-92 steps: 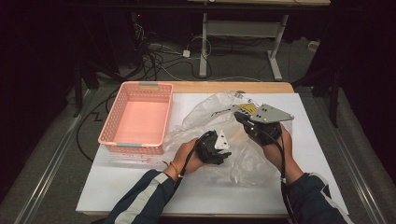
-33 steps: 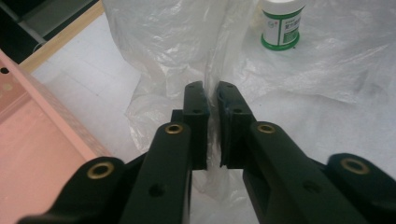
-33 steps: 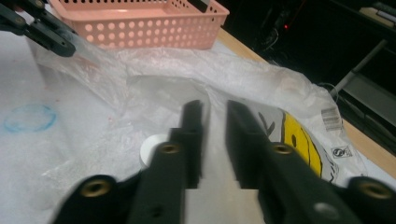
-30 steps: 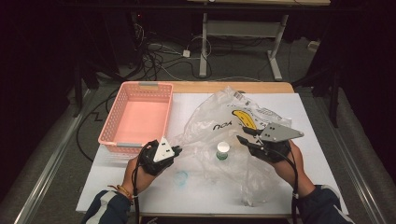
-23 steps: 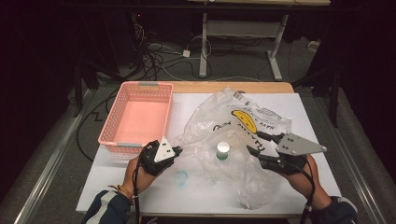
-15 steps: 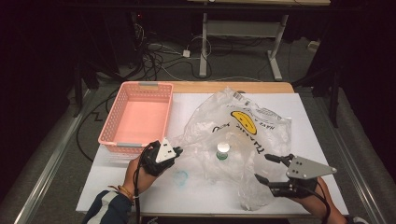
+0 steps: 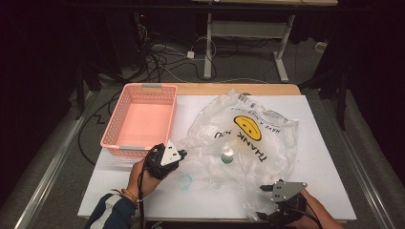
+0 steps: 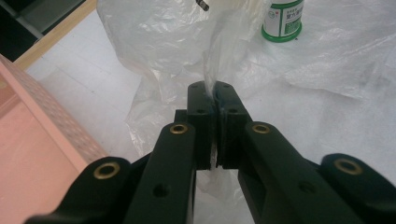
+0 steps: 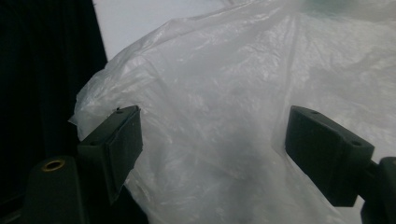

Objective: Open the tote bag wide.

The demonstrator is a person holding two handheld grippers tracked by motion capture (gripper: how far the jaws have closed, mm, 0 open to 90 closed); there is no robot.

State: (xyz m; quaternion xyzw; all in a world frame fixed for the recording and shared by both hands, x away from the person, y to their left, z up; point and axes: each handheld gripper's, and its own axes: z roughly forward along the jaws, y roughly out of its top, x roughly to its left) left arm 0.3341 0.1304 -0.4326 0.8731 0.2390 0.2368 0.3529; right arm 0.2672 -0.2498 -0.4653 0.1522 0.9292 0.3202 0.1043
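Crumpled clear plastic bag (image 7: 248, 143) with a yellow smiley sprawls mid-table; left gripper (image 8: 214, 100) is clamped on its left edge, while right gripper (image 9: 212, 140), jaws just spread wide, faces its near right corner

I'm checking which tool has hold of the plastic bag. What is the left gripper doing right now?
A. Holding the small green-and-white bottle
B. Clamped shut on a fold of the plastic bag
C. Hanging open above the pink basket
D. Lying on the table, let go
B: in the left gripper view, the left gripper has its jaws pressed together with a fold of the plastic bag pinched between them.
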